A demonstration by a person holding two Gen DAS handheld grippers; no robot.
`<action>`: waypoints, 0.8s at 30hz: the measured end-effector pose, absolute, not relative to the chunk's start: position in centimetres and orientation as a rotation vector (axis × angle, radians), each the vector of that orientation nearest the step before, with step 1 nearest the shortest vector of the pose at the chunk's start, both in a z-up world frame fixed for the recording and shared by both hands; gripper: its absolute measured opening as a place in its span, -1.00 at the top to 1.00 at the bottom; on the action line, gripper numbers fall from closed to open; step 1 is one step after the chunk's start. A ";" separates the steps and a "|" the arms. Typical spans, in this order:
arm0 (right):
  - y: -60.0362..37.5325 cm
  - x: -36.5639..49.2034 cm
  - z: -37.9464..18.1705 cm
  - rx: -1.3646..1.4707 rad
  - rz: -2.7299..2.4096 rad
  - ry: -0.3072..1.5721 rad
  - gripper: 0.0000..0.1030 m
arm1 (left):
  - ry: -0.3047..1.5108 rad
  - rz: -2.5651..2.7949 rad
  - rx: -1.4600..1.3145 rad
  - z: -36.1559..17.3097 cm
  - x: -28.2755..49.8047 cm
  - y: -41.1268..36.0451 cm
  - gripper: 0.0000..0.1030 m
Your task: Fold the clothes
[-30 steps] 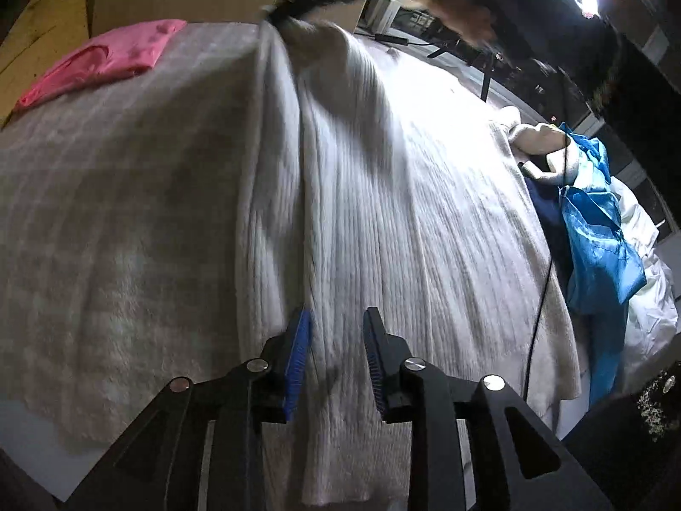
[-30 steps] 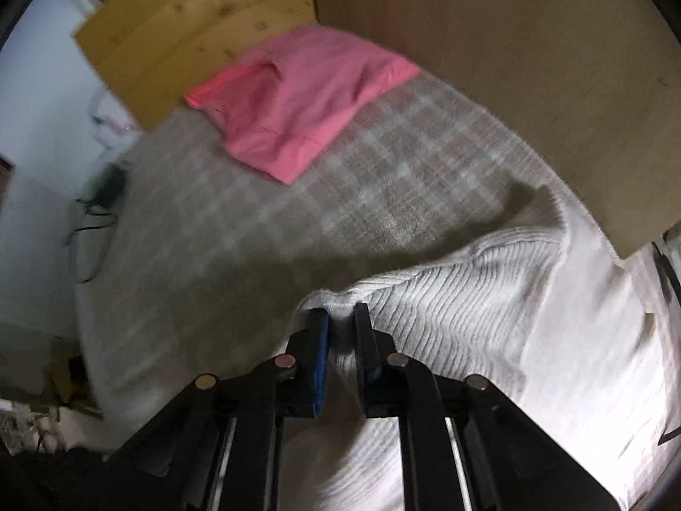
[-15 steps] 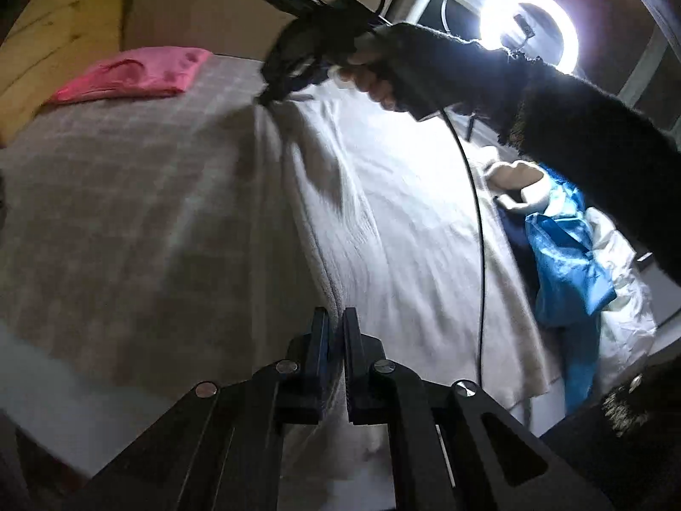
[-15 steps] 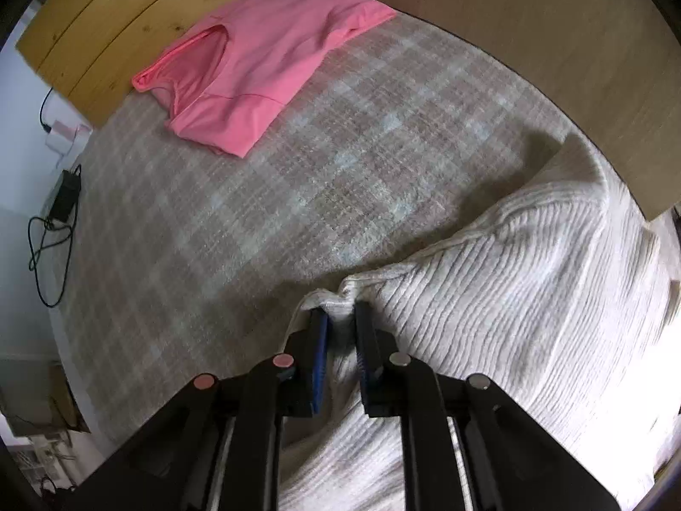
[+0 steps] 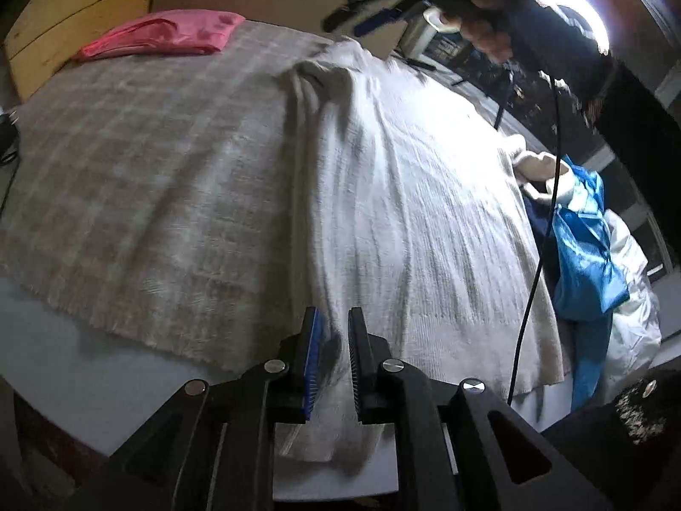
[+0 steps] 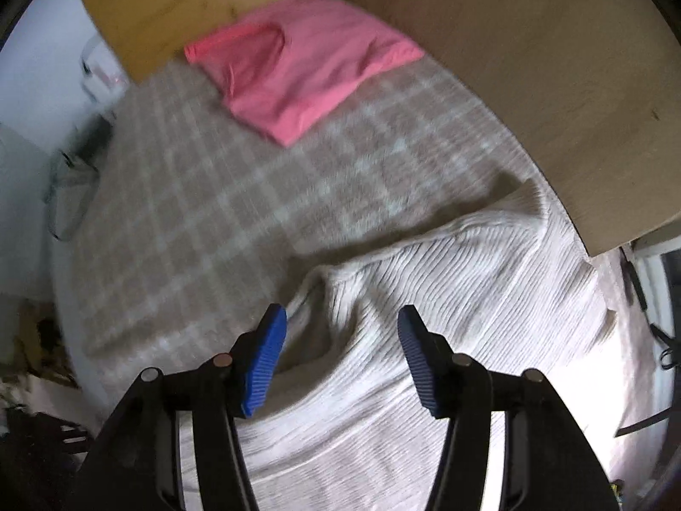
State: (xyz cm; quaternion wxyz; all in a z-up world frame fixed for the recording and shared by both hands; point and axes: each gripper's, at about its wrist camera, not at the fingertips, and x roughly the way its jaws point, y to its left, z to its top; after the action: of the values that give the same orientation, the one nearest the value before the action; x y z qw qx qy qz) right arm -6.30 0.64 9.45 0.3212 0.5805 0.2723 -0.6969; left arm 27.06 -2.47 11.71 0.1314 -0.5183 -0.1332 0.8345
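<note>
Item: cream ribbed sweater, spread on plaid blanket. Right gripper wide open, empty. Left gripper narrowly parted; grip on hem uncertain. Risk: rumpled corner at 12 o'clock creasing the fold.

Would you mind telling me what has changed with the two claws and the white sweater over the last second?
The right claw has let go of the sweater: half a second ago it was pinching the edge, now its jaws stand wide open above it. The left claw, shut on the sweater's near edge half a second ago, has opened a little with the knit between its pads. The pink garment and checked blanket stayed put.
</note>
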 end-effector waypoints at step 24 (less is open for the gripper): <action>3.6 -9.4 9.7 1.501 -1.908 0.443 0.14 | -0.480 2.478 -1.496 14.0 31.4 -4.2 0.60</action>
State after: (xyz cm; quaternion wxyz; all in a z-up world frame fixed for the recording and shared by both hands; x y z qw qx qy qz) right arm -9.45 3.60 9.71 0.3305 0.5741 0.1693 -0.7298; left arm 31.36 -4.20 14.02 0.1036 -0.5070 -0.1629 0.8400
